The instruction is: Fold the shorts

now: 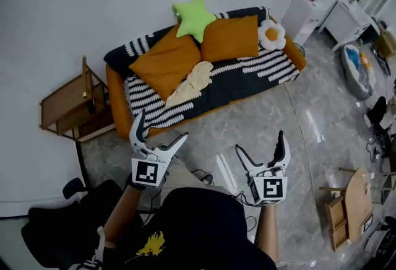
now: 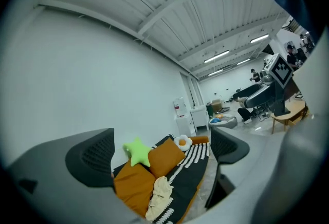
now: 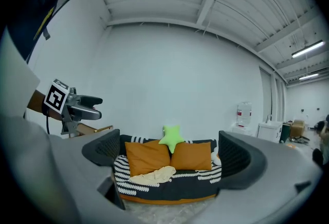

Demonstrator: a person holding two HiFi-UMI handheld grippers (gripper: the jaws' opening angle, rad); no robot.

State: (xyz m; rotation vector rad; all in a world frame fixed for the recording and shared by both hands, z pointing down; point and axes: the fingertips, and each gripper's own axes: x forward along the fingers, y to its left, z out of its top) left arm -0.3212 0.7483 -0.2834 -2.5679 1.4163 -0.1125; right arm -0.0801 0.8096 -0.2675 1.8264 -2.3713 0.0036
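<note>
None of the folding was done yet. The cream shorts (image 1: 190, 83) lay crumpled on the striped sofa (image 1: 247, 86). The left gripper (image 1: 162, 126) and right gripper (image 1: 260, 142) were spread wide, empty, far from them.

The cream shorts (image 1: 189, 84) are soft, crumpled cloth. The sofa (image 1: 247, 86) has a matt striped cloth cover. The floor (image 1: 272, 123) is glossy, marble-like; the side shelf (image 1: 65, 104) is wood.

Sofa (image 3: 190, 187) ends behind the fingers (image 3: 103, 149)
</note>
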